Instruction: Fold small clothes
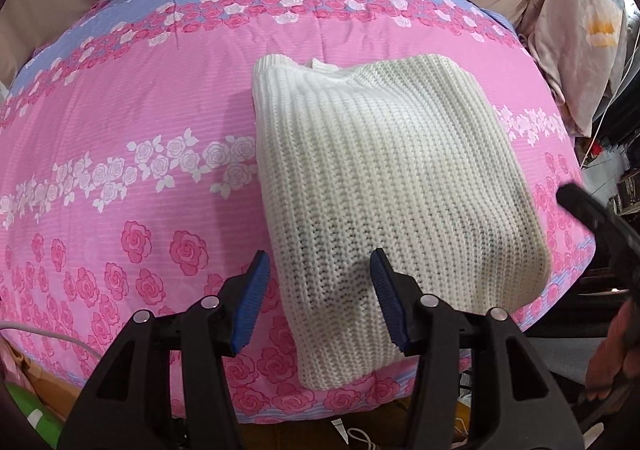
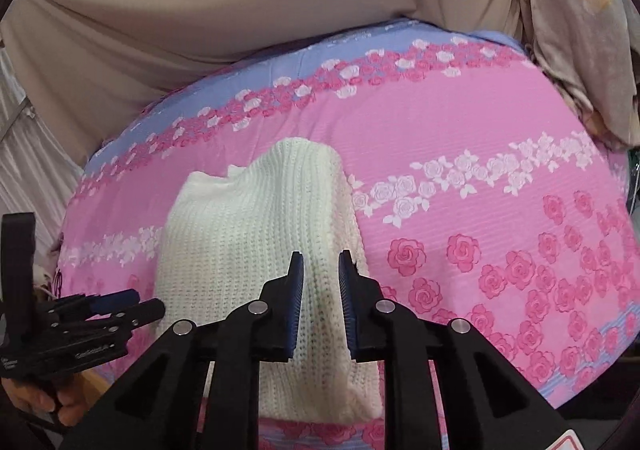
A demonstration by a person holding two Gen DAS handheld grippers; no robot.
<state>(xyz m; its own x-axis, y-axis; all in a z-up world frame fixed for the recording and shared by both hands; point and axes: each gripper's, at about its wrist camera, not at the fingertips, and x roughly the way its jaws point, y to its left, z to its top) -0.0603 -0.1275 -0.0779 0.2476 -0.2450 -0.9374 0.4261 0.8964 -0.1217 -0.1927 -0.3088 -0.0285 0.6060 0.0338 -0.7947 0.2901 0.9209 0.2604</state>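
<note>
Here the folded white sweater (image 1: 384, 186) lies on the rose-print bedcover (image 1: 132, 122) beneath both claws, the left gripper (image 1: 320, 282) spread and empty, the right gripper (image 2: 320, 282) narrowly parted, pinching nothing.

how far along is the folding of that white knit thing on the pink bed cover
Mostly done, it seems. The white knit garment already lies as a compact folded rectangle on the pink rose bedspread, no sleeves sticking out. In hand: nothing. The left gripper hovers open over its near edge, and the right gripper hangs narrowly apart above it, gripping no fabric. Left: perhaps one more fold or straightening; no other clothes are in view.
</note>
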